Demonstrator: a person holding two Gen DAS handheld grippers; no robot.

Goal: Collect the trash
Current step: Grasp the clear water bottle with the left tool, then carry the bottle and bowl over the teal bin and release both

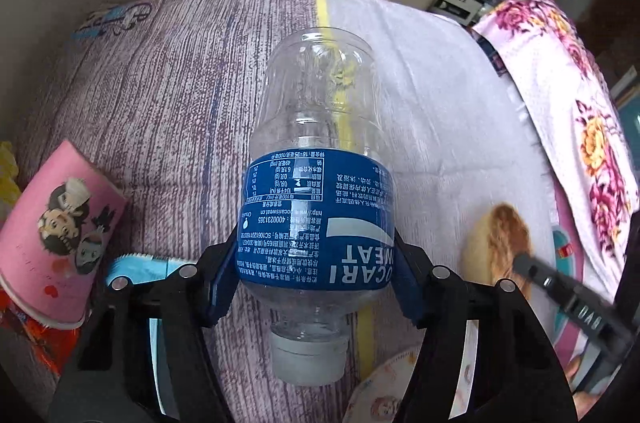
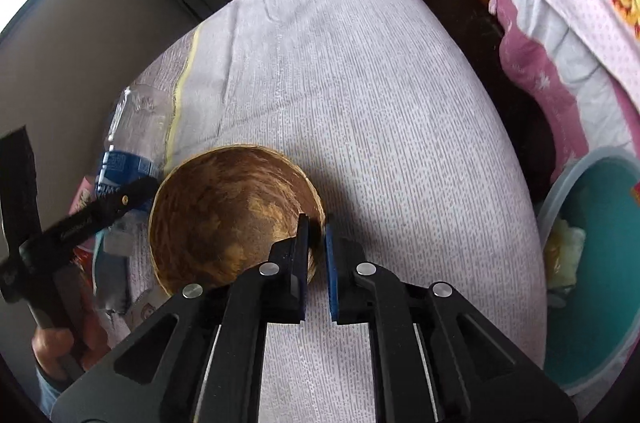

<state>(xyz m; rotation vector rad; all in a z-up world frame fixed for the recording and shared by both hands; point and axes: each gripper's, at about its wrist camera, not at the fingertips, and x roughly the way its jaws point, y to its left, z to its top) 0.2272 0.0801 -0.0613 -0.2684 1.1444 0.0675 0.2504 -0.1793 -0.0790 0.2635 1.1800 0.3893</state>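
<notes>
A clear plastic bottle (image 1: 316, 143) with a blue label lies over the bed cover, its grey cap toward the camera. My left gripper (image 1: 314, 263) is shut on it, both blue pads pressed against the label. The bottle (image 2: 128, 135) also shows at the left of the right wrist view, with a left finger (image 2: 120, 199) across it. A brown, shell-like bowl (image 2: 224, 215) rests on the cover, and my right gripper (image 2: 316, 227) is shut on its near right rim. That bowl (image 1: 496, 243) appears at the right of the left wrist view.
A pink paper cup (image 1: 60, 231) lies at the left by a blue wrapper (image 1: 140, 263) and a red wrapper (image 1: 36, 339). A teal bin (image 2: 600, 263) with a clear liner stands right of the bed. A floral blanket (image 1: 580, 123) hangs at the right.
</notes>
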